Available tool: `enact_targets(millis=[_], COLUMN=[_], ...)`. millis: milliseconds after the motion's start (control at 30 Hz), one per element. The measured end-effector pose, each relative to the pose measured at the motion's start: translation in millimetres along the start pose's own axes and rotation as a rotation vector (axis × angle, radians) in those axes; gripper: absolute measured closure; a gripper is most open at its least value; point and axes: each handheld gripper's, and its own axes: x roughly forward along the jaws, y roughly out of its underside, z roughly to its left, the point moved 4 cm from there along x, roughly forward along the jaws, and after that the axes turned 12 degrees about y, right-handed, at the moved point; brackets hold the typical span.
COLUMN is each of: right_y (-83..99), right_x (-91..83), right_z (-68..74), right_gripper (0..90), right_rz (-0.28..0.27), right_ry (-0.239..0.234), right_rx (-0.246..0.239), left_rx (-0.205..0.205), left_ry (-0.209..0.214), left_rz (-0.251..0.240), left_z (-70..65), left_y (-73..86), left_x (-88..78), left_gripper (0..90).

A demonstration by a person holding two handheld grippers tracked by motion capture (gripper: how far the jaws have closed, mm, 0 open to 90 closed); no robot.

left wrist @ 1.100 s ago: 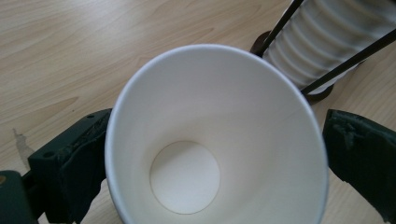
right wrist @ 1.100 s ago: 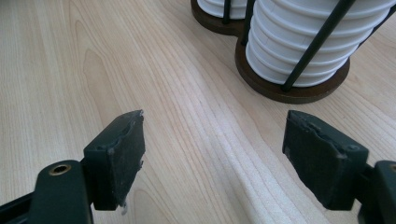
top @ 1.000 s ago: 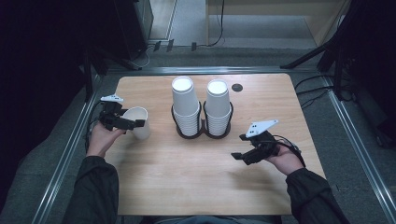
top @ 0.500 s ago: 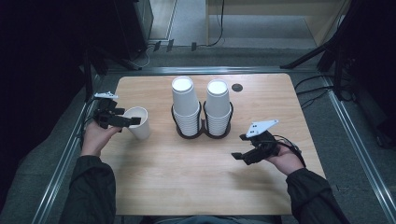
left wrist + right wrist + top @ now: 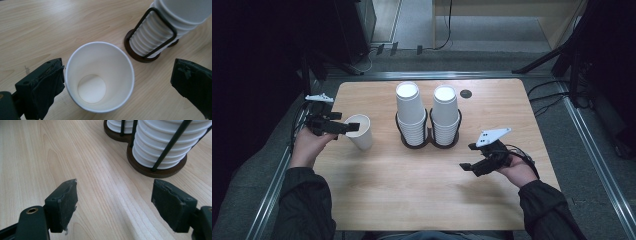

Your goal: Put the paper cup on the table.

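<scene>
White paper is what we are dealing with: a single paper cup [image 5: 358,132] standing upright on the desk [image 5: 422,200], just to the left of the black wire cup holder [image 5: 428,131], apart from it. That holder carries two tall stacks of nested cups [image 5: 411,111] of the same kind, mouth down.

We judge the cup to be very light, thin-walled and easy to crush or tip. A gentle squeeze across the wall below the rolled rim should do; the rim is the stiffest part, so taking it there or just under it would keep it round. Its smooth surface may slide against the pads if the hold is too faint.

From the left gripper view we look straight down into it: a clean white interior, a round flat base, a neat rolled lip, nothing inside.

Our left gripper [image 5: 117,82] hangs above the cup with its jaws spread wide; one pad sits just beside the rim, seemingly brushing it, while the other is well clear, so nothing is pinched. Our right gripper [image 5: 115,202] rests low over bare desk to the right and nearer us than the holder, jaws likewise spread and empty.
</scene>
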Motion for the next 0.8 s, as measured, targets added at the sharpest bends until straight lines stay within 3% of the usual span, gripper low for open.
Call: enact_targets(millis=[267,367,467,800], right_y=[-2.1,-1.6,-1.1,-4.4], right_x=[-0.6,-1.0,-2.0,-2.6], right_z=[0.4,-0.2,-1.9,-2.1], right_gripper=[21.1,21.1,21.1,21.1], right_rz=[-0.007,-0.006,-0.013,-0.022], right_ry=[0.002,0.006,0.010,0.018], right_rx=[0.006,0.009,0.018,0.034], left_rx=[0.052,0.027,0.052,0.118], left_ry=[0.025,0.061,0.080,0.075], left_rz=[0.013,0.017,0.021,0.078], left_z=[-26.6,-36.9,-46.8,-68.1], left_y=[-8.3,-12.7,-15.2,-5.1], left_x=[5.3,12.4,19.3,50.0], left_gripper=[0.0,0.0,0.0,0.0])
